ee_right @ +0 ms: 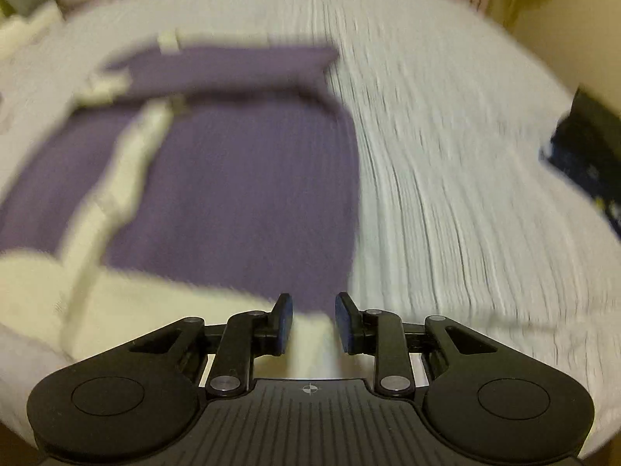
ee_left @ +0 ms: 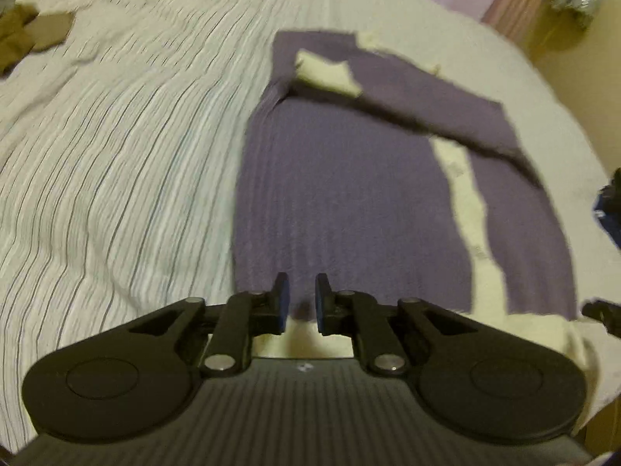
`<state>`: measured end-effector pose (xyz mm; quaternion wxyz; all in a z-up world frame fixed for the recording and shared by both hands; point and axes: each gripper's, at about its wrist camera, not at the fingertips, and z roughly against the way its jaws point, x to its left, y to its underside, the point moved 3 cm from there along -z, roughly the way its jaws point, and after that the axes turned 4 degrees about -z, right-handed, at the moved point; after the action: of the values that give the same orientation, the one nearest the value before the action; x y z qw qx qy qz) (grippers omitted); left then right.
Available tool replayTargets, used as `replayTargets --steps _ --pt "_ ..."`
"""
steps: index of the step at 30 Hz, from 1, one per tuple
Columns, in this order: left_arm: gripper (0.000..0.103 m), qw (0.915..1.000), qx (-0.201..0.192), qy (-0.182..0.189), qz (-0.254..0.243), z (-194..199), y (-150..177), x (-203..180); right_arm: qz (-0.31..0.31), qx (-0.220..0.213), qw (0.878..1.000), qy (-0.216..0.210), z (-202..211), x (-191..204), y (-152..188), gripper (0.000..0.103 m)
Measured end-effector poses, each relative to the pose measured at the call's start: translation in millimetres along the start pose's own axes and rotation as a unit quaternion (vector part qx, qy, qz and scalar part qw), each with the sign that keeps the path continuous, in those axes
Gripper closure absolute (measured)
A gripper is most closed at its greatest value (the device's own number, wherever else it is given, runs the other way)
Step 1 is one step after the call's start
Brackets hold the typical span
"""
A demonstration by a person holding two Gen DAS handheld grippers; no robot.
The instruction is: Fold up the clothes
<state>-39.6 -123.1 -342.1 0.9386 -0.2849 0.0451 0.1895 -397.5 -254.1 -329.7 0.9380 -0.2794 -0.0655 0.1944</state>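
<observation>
The purple cardigan [ee_left: 349, 202] lies flat on the bed [ee_left: 116, 136], front up, its cream placket [ee_left: 469, 209] running down the body and its cream hem nearest me. One sleeve [ee_left: 427, 97] is already laid across the chest, with its cream cuff [ee_left: 330, 73] resting near the far shoulder. So I judge the fold begun but far from finished: the second sleeve's lie is not clear to me through the blur, and the body has yet to be doubled over.

My left claw [ee_left: 302, 303] hovers over the hem with its jaws nearly together, a narrow gap between them and nothing in it. My right claw [ee_right: 313, 322] hangs over the hem too, at the cardigan's other edge, jaws a little wider apart, and it grips nothing. A brown garment [ee_left: 27, 35] waits at the far corner of the bed, so more folding is left after this one.
</observation>
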Motion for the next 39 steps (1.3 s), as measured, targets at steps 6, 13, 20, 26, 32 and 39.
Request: replayTargets --steps 6,13,20,26,32,39 --pt "0.091 0.9946 0.098 -0.012 -0.03 -13.5 37.6 -11.6 -0.057 0.074 0.996 0.011 -18.8 24.5 40.7 0.074" --pt "0.089 0.9847 0.173 -0.024 0.007 53.9 55.2 -11.4 -0.081 0.156 0.984 -0.016 56.5 33.3 72.7 0.074" --pt "0.076 0.994 0.104 -0.034 -0.002 138.1 17.8 -40.1 -0.079 0.109 0.99 -0.046 126.9 52.6 28.9 0.074" --pt "0.062 0.9989 0.017 -0.043 -0.011 204.9 -3.3 -87.3 -0.065 0.024 0.995 -0.068 192.9 58.3 -12.0 0.03" --pt "0.055 0.9989 0.0 -0.045 -0.016 250.5 36.9 -140.7 -0.044 -0.013 0.996 -0.081 255.4 45.5 13.7 0.014" --pt "0.053 0.9981 0.017 -0.058 -0.011 288.4 107.2 -178.9 -0.036 0.033 0.997 -0.065 286.8 21.3 73.4 0.014"
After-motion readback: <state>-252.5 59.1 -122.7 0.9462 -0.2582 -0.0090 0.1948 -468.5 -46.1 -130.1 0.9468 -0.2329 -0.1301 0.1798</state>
